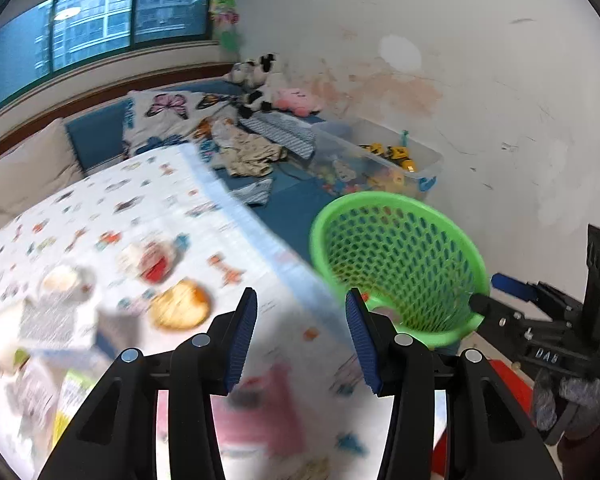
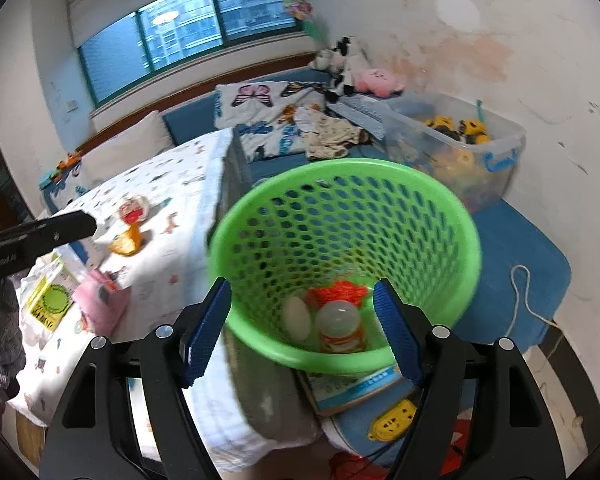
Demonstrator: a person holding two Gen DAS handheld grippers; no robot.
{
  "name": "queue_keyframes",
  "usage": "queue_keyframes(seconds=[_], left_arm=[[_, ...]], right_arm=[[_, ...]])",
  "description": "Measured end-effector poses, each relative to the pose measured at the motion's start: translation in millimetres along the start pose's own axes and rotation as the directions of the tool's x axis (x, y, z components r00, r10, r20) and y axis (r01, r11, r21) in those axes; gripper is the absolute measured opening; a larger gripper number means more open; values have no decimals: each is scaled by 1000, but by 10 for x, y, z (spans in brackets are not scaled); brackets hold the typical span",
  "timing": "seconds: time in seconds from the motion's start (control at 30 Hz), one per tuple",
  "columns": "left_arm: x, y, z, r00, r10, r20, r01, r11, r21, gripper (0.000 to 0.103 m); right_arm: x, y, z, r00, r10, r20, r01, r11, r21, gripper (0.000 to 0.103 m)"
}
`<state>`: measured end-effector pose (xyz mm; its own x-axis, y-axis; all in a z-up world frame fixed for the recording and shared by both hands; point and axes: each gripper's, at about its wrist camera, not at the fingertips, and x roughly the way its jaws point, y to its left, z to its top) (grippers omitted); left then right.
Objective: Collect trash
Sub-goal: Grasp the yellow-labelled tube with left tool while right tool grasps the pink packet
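The green perforated plastic basket (image 2: pixel 346 256) is serving as the trash bin, tilted with its mouth toward the right gripper (image 2: pixel 305 330), whose blue-padded jaws are standing wide apart with the basket's near rim between them; whether either pad is touching that rim cannot be told. Inside the basket a small clear-domed jar with an orange label (image 2: pixel 340 326), a pale egg-shaped piece (image 2: pixel 297 317) and a crumpled orange-red net (image 2: pixel 336 293) are already lying at the bottom.

The left gripper (image 1: pixel 302 338) is hovering wide open and empty over the white patterned tablecloth (image 1: pixel 112 208), left of the basket. Left of the basket on that cloth, the remaining trash is lying: an orange crumpled wrapper (image 1: pixel 180 306), a red-and-white crumpled packet (image 1: pixel 154 260) beyond it, and a pale rounded scrap (image 1: pixel 62 280), all blurred here. From the right wrist view, a pink soft pouch (image 2: pixel 102 304) and a clear bag with a yellow-green label (image 2: pixel 48 298) are also sitting on the cloth, left of the basket.

The orange wrapper is lying ahead and to the left of the left gripper's open jaws, near but apart from them. It is probably light, thin and crinkly, likely to slip or crush flat, so pinching a raised fold near its middle looks safest. The basket itself seems light and springy; its stiff rolled rim appears to be the best place to take hold.
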<state>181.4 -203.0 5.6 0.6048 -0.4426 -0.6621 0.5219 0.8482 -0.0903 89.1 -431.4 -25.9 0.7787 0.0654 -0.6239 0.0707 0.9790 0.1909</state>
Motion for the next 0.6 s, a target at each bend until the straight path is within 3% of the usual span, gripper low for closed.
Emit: queue_keyframes(seconds=[0.33,0.6], left_arm=[[-499,717,-452,992,129,-11,-130,987,-90,45],[-898,1280,-782,971,239,-1,-235,954,-187,45]], right_arm=[[46,521,16,997,71,-15,-72,994,-79,75],[107,878,23,991,127,-42,-132,982,-133,75]])
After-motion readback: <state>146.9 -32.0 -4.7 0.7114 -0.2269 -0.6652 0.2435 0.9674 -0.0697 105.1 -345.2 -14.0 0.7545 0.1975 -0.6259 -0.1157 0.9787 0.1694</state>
